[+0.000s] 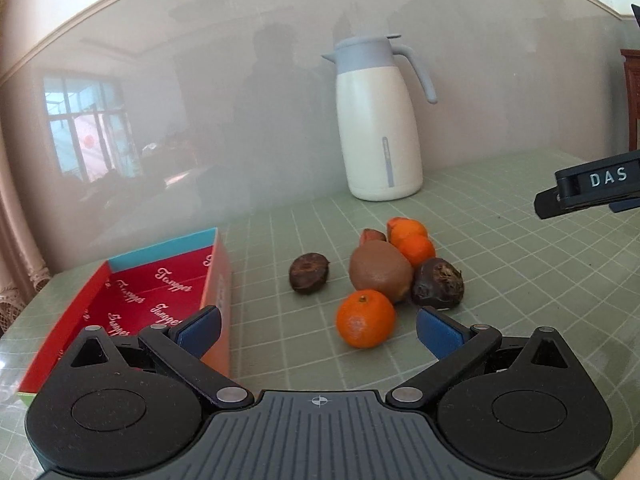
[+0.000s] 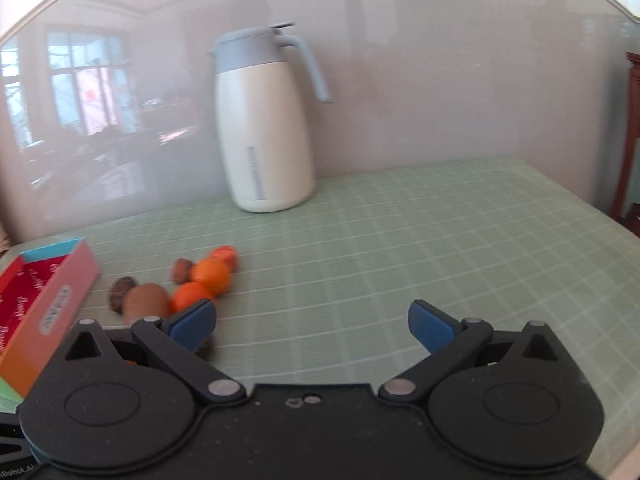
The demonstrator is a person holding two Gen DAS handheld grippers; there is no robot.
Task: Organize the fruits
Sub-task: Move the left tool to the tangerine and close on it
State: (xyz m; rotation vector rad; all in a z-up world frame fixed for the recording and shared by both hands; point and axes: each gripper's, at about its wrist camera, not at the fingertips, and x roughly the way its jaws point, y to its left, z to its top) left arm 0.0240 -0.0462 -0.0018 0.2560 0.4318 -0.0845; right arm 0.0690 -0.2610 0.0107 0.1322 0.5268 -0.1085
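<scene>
A small heap of fruit lies on the green grid mat: a brown kiwi (image 1: pixel 380 272), a near mandarin (image 1: pixel 365 319), two more mandarins (image 1: pixel 412 240) behind it, a dark wrinkled fruit (image 1: pixel 438 283) to the right and another dark fruit (image 1: pixel 309 273) to the left. A red box (image 1: pixel 132 300) with an open top sits left of the heap. My left gripper (image 1: pixel 318 326) is open just short of the near mandarin, with nothing between its fingers. My right gripper (image 2: pixel 312 322) is open over bare mat, right of the fruit heap (image 2: pixel 192 284). Part of the right gripper (image 1: pixel 592 188) shows at the left wrist view's right edge.
A white thermos jug (image 1: pixel 378 120) with a grey lid and handle stands against the glossy wall behind the fruit. The red box (image 2: pixel 44 300) lies at the far left in the right wrist view. Wooden furniture (image 2: pixel 632 132) stands past the table's right edge.
</scene>
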